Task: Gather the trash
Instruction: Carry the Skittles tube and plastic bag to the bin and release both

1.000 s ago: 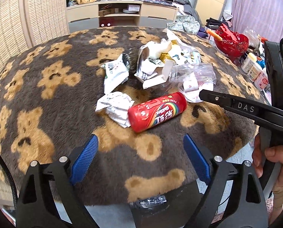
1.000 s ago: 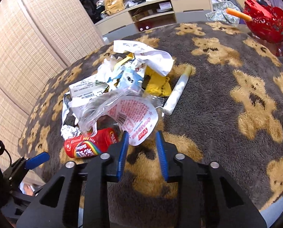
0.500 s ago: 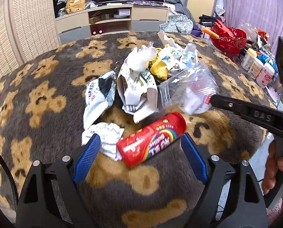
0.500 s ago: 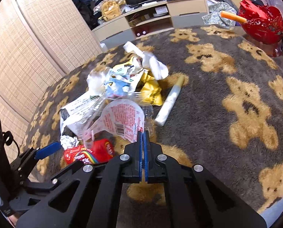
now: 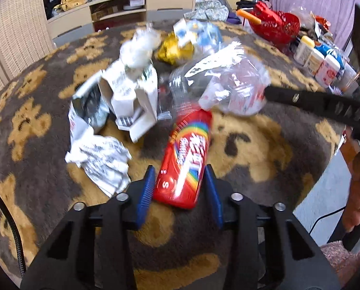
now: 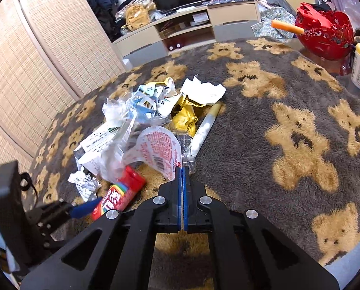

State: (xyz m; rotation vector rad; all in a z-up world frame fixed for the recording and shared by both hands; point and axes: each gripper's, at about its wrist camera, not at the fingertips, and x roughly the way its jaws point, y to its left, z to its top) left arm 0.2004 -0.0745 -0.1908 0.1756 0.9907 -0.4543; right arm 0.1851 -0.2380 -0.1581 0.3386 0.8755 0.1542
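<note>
The red Skittles tube [image 5: 185, 160] is lying on the bear-print blanket [image 5: 264, 145], long axis running from 6 toward 12 o'clock, near end between my left gripper [image 5: 180, 188] pads, which are sitting close on both sides; contact I cannot confirm. My right gripper [image 6: 182, 176] is pinching the clear plastic wrapper [image 6: 159, 148] closed. Crumpled paper [image 5: 102, 159] is lying at 9 o'clock; open blanket is stretching toward 3 o'clock.
</note>
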